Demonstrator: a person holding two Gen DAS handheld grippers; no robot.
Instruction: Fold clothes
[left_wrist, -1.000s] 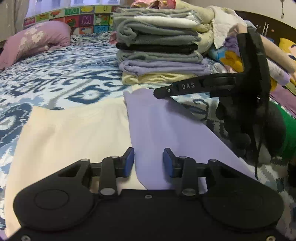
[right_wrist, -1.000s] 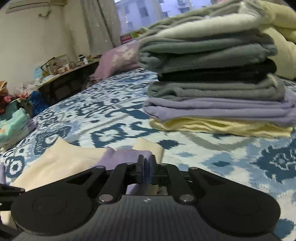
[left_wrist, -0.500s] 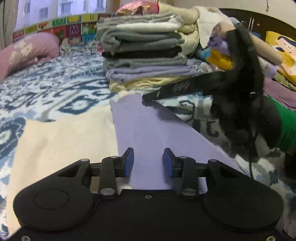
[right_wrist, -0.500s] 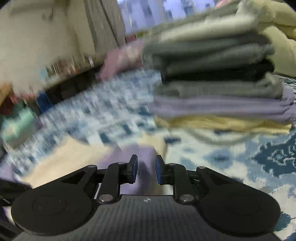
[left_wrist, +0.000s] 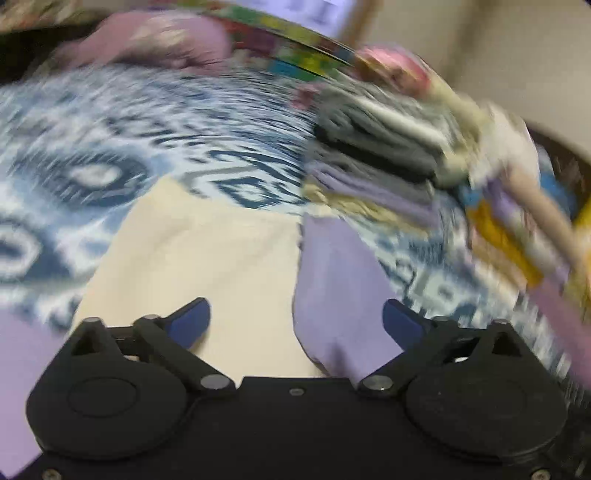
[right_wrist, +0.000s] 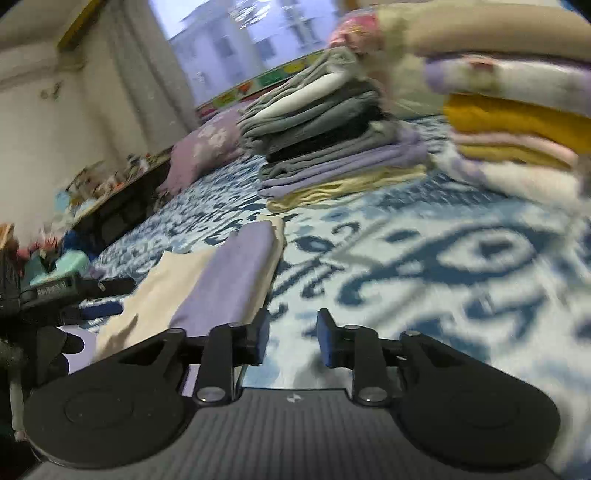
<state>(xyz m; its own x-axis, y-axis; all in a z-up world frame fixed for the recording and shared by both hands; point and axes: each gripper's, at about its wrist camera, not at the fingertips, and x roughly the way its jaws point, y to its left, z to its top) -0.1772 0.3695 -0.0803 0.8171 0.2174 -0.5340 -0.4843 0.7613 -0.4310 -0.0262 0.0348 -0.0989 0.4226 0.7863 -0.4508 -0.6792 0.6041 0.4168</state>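
Observation:
A cream garment (left_wrist: 207, 251) lies flat on the bed with a lilac part (left_wrist: 332, 288) folded over its right side. My left gripper (left_wrist: 295, 321) stands wide over its near edge, jaws opening. The lilac cloth lies between the blue pads (left_wrist: 192, 321), which do not press on it. The picture is blurred by motion. In the right wrist view the same garment (right_wrist: 236, 280) lies left of my right gripper (right_wrist: 293, 338). Its jaws are opening, with only bedsheet between them. The left gripper (right_wrist: 110, 297) shows at the far left of that view.
A tall stack of folded grey, black, lilac and yellow clothes (right_wrist: 325, 147) stands just beyond the garment. A second pile (right_wrist: 517, 110) rises at the right. The blue-and-white bedsheet (right_wrist: 443, 258) spreads to the right, and a pink pillow (right_wrist: 207, 147) lies at the back.
The left jaws have sprung wide apart and the left hand has rolled. The right gripper has let go of the lilac fold, opened partway and swung off to the right.

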